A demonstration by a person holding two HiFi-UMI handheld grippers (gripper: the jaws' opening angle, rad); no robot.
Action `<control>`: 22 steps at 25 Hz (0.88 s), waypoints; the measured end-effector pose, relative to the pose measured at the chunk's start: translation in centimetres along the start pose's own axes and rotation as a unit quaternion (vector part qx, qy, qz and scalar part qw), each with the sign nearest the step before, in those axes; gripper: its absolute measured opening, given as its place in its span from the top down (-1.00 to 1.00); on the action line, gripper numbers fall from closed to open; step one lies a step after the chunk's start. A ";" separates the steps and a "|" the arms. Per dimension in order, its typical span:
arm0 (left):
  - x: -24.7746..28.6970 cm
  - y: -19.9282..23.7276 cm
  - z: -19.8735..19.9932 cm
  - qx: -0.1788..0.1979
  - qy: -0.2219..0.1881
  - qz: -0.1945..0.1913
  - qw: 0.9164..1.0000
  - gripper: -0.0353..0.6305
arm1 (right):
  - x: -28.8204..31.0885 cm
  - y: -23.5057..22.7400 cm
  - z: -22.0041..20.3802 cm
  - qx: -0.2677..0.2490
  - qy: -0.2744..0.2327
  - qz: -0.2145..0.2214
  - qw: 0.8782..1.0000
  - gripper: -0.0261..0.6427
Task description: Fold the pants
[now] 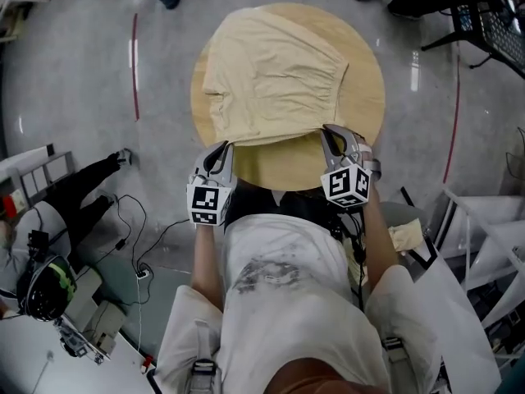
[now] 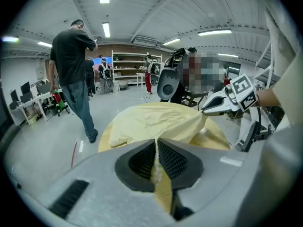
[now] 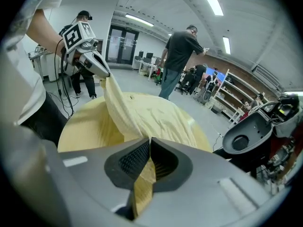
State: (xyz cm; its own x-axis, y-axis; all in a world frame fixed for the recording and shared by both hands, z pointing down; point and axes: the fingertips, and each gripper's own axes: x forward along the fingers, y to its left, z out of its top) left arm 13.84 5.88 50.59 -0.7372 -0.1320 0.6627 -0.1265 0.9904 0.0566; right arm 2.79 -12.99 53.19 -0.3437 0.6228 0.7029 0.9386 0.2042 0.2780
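The pale yellow pants (image 1: 275,76) lie on the round wooden worktop (image 1: 367,97), with their near edge raised. If the hands pull unevenly, the thin cloth could slip from one grip and skew the fold. The left gripper (image 1: 223,149) and right gripper (image 1: 330,134) each have their jaws clenched on a corner of that edge.

One pair of pants (image 1: 275,76), one round table (image 1: 287,169) — two grippers: left gripper (image 1: 227,145), right gripper (image 1: 327,129).

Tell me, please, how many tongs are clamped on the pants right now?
2. The left tongs pinch the pants at the left end of their near edge; the right tongs pinch the right end. No others are in view.
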 end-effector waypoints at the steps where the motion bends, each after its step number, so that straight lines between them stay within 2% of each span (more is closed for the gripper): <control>1: 0.3 0.4 0.3 0.006 -0.002 -0.004 1.000 0.82 | 0.3 -0.2 0.2 -0.003 0.003 -0.006 1.000 0.86; 5: 1.3 1.9 1.9 0.032 -0.012 -0.028 0.999 0.82 | 1.2 -1.1 0.9 -0.010 0.019 -0.033 0.999 0.86; 10: 3.3 4.1 3.3 0.047 -0.024 -0.071 0.996 0.82 | 2.3 -1.6 1.4 0.012 0.047 -0.071 0.996 0.86; 14: 5.8 6.2 5.8 0.059 -0.028 -0.097 0.993 0.82 | 3.6 -3.9 2.1 0.022 0.060 -0.099 0.993 0.86; 22: 7.0 7.8 7.1 0.067 -0.047 -0.116 0.990 0.82 | 3.9 -4.1 3.0 0.028 0.067 -0.127 0.989 0.86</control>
State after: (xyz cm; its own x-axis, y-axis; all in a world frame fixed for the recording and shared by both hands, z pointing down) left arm 3.04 12.43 50.38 -0.7354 -0.3647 0.5712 -0.3817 0.9193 0.0957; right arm -2.30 -9.10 52.80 -0.5666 0.4399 0.6967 0.8199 0.3852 0.4235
